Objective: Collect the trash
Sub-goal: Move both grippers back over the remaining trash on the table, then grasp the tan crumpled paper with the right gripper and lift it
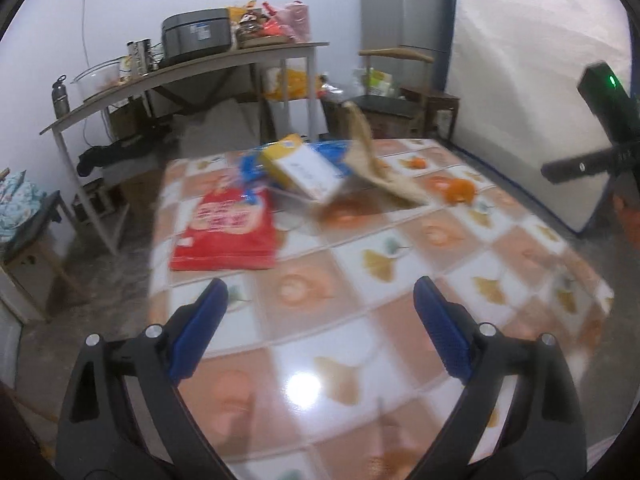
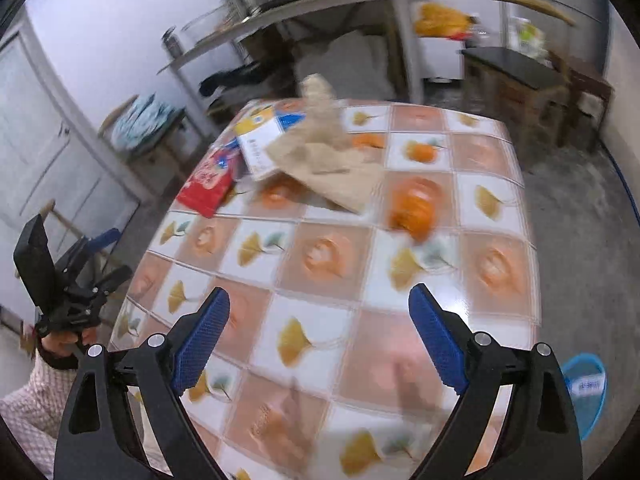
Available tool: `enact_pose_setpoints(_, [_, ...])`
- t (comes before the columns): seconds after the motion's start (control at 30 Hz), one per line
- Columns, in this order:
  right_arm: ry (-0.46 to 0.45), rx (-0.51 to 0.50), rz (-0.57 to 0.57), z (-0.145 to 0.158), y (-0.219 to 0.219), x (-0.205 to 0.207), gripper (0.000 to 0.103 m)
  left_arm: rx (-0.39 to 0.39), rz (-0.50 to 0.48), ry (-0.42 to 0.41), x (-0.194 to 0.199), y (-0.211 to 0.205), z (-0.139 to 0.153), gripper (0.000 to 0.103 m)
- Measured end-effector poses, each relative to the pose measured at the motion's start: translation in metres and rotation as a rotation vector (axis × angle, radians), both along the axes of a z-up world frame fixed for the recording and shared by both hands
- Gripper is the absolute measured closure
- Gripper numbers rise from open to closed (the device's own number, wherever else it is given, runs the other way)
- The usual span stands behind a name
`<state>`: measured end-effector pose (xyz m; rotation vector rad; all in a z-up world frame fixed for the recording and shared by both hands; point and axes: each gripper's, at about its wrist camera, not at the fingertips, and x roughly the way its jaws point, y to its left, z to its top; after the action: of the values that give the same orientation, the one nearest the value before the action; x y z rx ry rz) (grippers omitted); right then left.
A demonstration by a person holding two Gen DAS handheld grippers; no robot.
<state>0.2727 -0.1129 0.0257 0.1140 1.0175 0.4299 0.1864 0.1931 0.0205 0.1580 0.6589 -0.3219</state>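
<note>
Trash sits bunched toward the table's [image 1: 400, 360] far edge: flat red snack bag [image 1: 228, 232] at the far left corner, tilted yellow-white carton [image 1: 304, 172] over blue plastic, crumpled brown paper bag [image 1: 384, 168] beside it, orange peel [image 1: 460, 192] nearer the right edge. Left gripper [image 1: 320, 300] and right gripper [image 2: 320, 304] both gape wide with nothing between the jaws, over the glossy checked tablecloth. Probably best: take the stiff carton edge-on, pinch the limp bag at a fold. Blue bin [image 2: 584, 384] waits by the near right corner.

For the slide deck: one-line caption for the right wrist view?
Open right gripper above tiled tablecloth; red packet, carton, brown paper bag, orange peel ahead.
</note>
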Motion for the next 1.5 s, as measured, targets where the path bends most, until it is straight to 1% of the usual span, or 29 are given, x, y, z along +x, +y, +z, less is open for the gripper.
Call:
enact_pose_setpoints(0.1, [0.017,-0.044,0.039,-0.008,0.029,0.037,0.015,0.004,0.003,0.015,0.022,0.013,-0.008,0.013])
enact_pose_setpoints(0.2, [0.037,-0.068,0.062,-0.021,0.042,0.07,0.015,-0.012,0.001,0.035,0.044,0.024,-0.013,0.013])
enact_pose_setpoints(0.23, [0.039,-0.099,0.085,-0.027,0.049,0.083,0.015,-0.018,0.0,0.039,0.047,0.028,-0.014,0.013])
enact_pose_setpoints(0.3, [0.036,-0.158,0.142,-0.039,0.065,0.106,0.014,-0.04,0.004,0.06,0.066,0.031,-0.019,0.013])
enact_pose_setpoints(0.37, [0.038,-0.188,0.184,-0.05,0.075,0.126,0.014,-0.066,0.013,0.079,0.08,0.032,-0.025,0.013])
enact_pose_setpoints(0.4, [0.047,-0.174,0.187,-0.056,0.075,0.14,0.014,-0.083,0.024,0.092,0.086,0.033,-0.028,0.013])
enact_pose_setpoints(0.47, [0.092,-0.076,0.156,-0.061,0.066,0.163,0.014,-0.135,0.051,0.131,0.101,0.037,-0.036,0.013])
enact_pose_setpoints(0.53, [0.165,0.139,0.059,-0.066,0.042,0.189,0.014,-0.196,0.069,0.166,0.11,0.041,-0.044,0.013])
enact_pose_setpoints(0.6, [0.209,0.284,-0.029,-0.072,0.022,0.205,0.014,-0.216,0.076,0.167,0.112,0.042,-0.048,0.013])
enact_pose_setpoints(0.63, [0.229,0.314,-0.075,-0.077,0.015,0.213,0.014,-0.214,0.081,0.159,0.113,0.042,-0.05,0.013])
enact_pose_setpoints(0.67, [0.236,0.313,-0.09,-0.081,0.014,0.217,0.014,-0.212,0.084,0.155,0.113,0.043,-0.05,0.013])
enact_pose_setpoints(0.73, [0.275,0.251,-0.092,-0.094,0.02,0.225,0.014,-0.211,0.085,0.151,0.113,0.043,-0.053,0.013])
enact_pose_setpoints(0.77, [0.316,0.223,-0.091,-0.106,0.024,0.226,0.014,-0.212,0.087,0.155,0.113,0.042,-0.055,0.013])
enact_pose_setpoints(0.83, [0.357,0.196,-0.081,-0.121,0.032,0.224,0.014,-0.221,0.085,0.167,0.113,0.043,-0.058,0.013])
enact_pose_setpoints(0.87, [0.322,0.178,-0.076,-0.119,0.035,0.22,0.015,-0.223,0.085,0.17,0.114,0.044,-0.06,0.013])
enact_pose_setpoints(0.9, [0.296,0.128,-0.058,-0.117,0.041,0.216,0.018,-0.222,0.085,0.171,0.113,0.044,-0.061,0.013])
enact_pose_setpoints(0.97, [0.276,0.06,-0.045,-0.116,0.048,0.208,0.036,-0.226,0.094,0.177,0.111,0.046,-0.064,0.013])
enact_pose_setpoints(1.0, [0.26,0.005,-0.038,-0.114,0.052,0.202,0.042,-0.233,0.098,0.18,0.11,0.047,-0.065,0.013])
enact_pose_setpoints(1.03, [0.251,-0.04,-0.031,-0.113,0.056,0.197,0.055,-0.24,0.102,0.182,0.109,0.048,-0.065,0.013])
enact_pose_setpoints(1.07, [0.246,-0.078,-0.024,-0.113,0.06,0.194,0.071,-0.25,0.108,0.185,0.108,0.049,-0.066,0.013])
enact_pose_setpoints(1.1, [0.25,-0.103,-0.012,-0.112,0.063,0.188,0.079,-0.256,0.112,0.189,0.106,0.05,-0.067,0.013])
enact_pose_setpoints(1.13, [0.252,-0.11,0.001,-0.111,0.065,0.181,0.094,-0.258,0.114,0.192,0.105,0.05,-0.067,0.013])
enact_pose_setpoints(1.17, [0.245,-0.12,0.007,-0.11,0.066,0.176,0.097,-0.259,0.115,0.194,0.104,0.049,-0.068,0.013])
enact_pose_setpoints(1.23, [0.208,-0.151,0.025,-0.101,0.067,0.16,0.098,-0.252,0.115,0.207,0.102,0.046,-0.072,0.013])
enact_pose_setpoints(1.37, [0.205,-0.115,0.043,-0.082,0.058,0.114,0.099,-0.239,0.107,0.224,0.1,0.039,-0.076,0.013])
enact_pose_setpoints(1.43, [0.191,-0.174,0.061,-0.075,0.055,0.082,0.099,-0.228,0.101,0.228,0.099,0.036,-0.078,0.013])
enact_pose_setpoints(1.5, [0.174,-0.262,0.1,-0.074,0.057,0.05,0.099,-0.218,0.091,0.227,0.097,0.033,-0.079,0.013])
